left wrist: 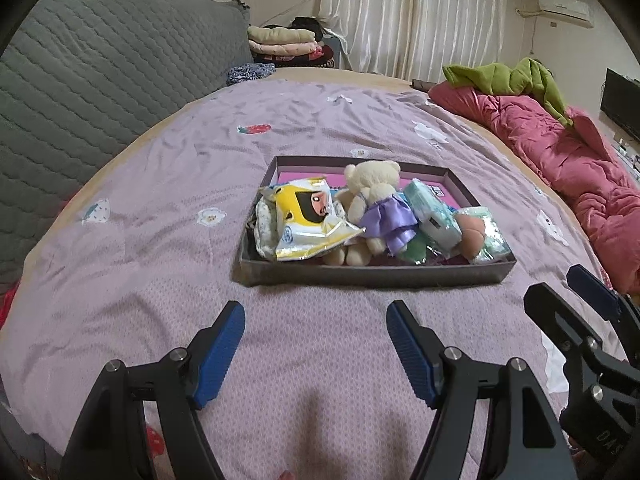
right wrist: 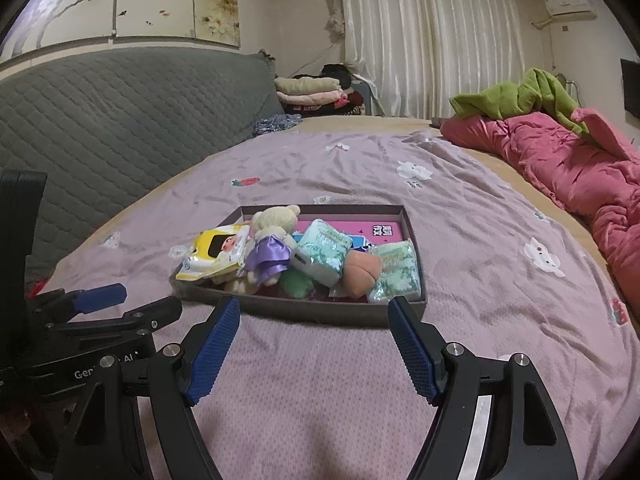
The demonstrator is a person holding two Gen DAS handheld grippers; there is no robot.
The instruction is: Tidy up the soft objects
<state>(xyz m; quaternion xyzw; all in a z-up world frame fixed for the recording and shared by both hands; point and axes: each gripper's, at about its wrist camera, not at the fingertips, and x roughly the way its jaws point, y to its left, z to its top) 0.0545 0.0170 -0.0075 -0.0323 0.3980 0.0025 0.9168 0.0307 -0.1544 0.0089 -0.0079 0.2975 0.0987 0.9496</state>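
Note:
A shallow dark box (left wrist: 360, 276) (right wrist: 304, 310) sits on the lilac bedspread (left wrist: 160, 280). Piled in it are a cream teddy bear in a purple dress (left wrist: 376, 208) (right wrist: 272, 240), a yellow and white wipes pack (left wrist: 308, 216) (right wrist: 212, 256), pale green tissue packs (left wrist: 430, 216) (right wrist: 324, 254), a peach-shaped plush (left wrist: 472, 232) (right wrist: 362, 272) and a green soft piece (right wrist: 296, 282). My left gripper (left wrist: 316, 312) hovers open in front of the box, nothing between its blue pads. My right gripper (right wrist: 314, 308) stands open at the box's near wall, also empty; it shows in the left wrist view at the right edge (left wrist: 568, 288).
A grey quilted headboard (left wrist: 88, 80) runs along the left. A red quilt (left wrist: 560, 152) with a green garment (left wrist: 512, 76) lies along the bed's right side. Folded clothes (left wrist: 284, 44) are stacked at the far end before white curtains (left wrist: 416, 12).

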